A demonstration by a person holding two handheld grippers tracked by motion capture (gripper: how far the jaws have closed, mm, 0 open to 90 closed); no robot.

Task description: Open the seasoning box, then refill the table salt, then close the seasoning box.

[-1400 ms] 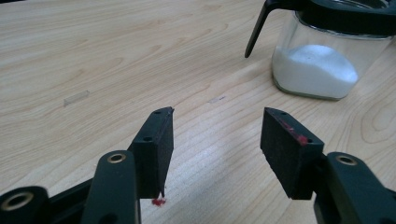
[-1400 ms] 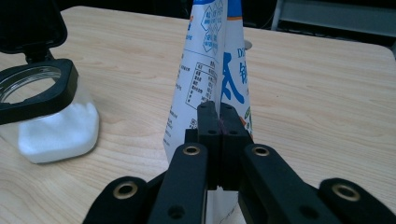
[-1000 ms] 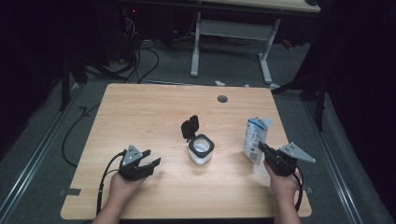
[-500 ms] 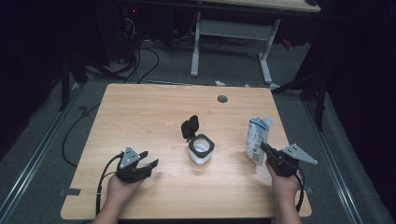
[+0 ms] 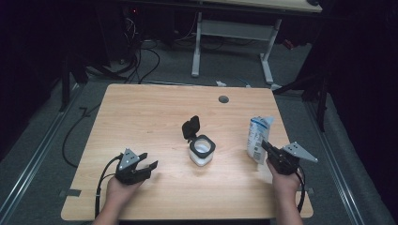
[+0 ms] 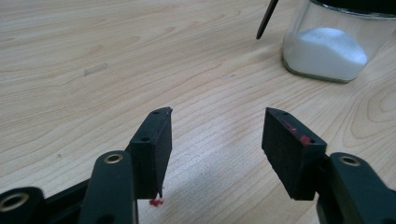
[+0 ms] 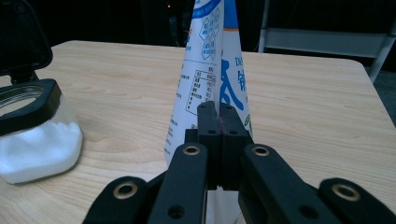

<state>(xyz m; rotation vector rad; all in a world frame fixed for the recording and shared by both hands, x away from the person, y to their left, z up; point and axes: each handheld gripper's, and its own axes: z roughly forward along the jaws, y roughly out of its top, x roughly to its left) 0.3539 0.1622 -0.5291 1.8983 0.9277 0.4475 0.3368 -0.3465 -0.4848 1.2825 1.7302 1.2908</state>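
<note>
A glass jar (image 5: pixel 202 150) of white powder stands mid-table, its black hinged lid (image 5: pixel 191 127) flipped up. To its right a white and blue bag (image 5: pixel 258 136) stands upright. My right gripper (image 5: pixel 265 146) is shut on the bag's near edge; in the right gripper view the jaws (image 7: pixel 218 109) pinch the bag (image 7: pixel 210 56) flat, with the jar (image 7: pixel 32 140) off to the left. My left gripper (image 5: pixel 149 168) rests low over the table at the front left, open with nothing between its jaws (image 6: pixel 217 121). The jar (image 6: pixel 327 51) lies ahead of it to the right.
The wooden table (image 5: pixel 141 112) has a round cable hole (image 5: pixel 223 99) near its far edge. Beyond it stand a second desk's white legs (image 5: pixel 197 47) and loose cables on the floor (image 5: pixel 136 61). Dark surroundings flank both sides.
</note>
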